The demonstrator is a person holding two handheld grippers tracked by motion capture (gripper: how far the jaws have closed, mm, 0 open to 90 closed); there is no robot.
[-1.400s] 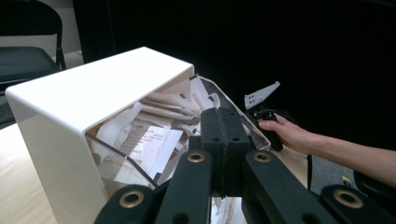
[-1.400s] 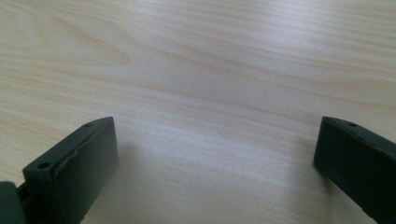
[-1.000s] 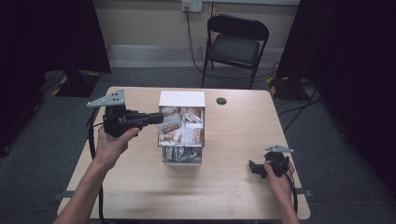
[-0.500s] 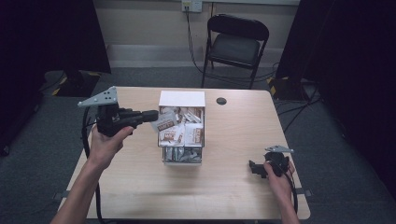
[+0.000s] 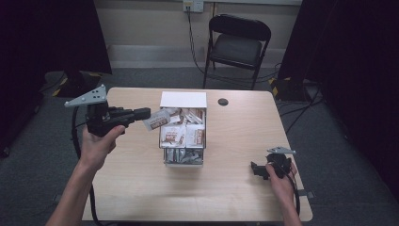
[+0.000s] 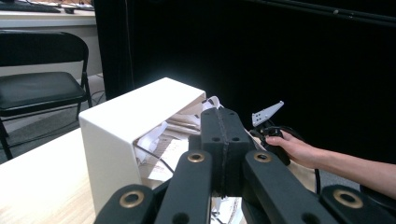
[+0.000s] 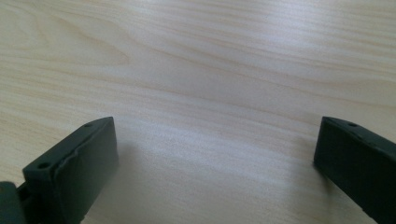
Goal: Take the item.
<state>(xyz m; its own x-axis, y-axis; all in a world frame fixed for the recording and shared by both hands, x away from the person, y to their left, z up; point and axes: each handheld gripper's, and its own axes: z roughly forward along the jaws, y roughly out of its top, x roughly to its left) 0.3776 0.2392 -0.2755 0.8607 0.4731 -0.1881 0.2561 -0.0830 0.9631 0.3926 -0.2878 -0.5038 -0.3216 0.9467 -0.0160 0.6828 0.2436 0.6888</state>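
Here the wooden table [image 5: 141, 188] carries a white box [image 5: 183, 100] near its middle, the box's open front filled with a heap of small printed packets [image 5: 186, 134] that spill toward the person's side. Behind the table stands a black folding chair [image 5: 237, 44].

The left gripper [image 5: 149, 114] is held above the table's left part, level and pointing toward the box. Its jaws are pressed together on one packet [image 5: 159, 119], which hangs from the tips just at the left edge of the heap, clear of the tabletop. In the left gripper view the two black jaws meet along a single seam, with the white box [image 6: 126, 140] just beyond them and crumpled packets [image 6: 168, 147] showing in its mouth; the pinched packet itself is mostly hidden behind the jaws there.

The right gripper [image 5: 256, 169] rests low at the table's right front, well apart from the box, with the right hand [image 5: 278, 176] wrapped around its body. In the right gripper view its jaws stand wide apart over bare wood [image 7: 196, 93], with nothing between them.
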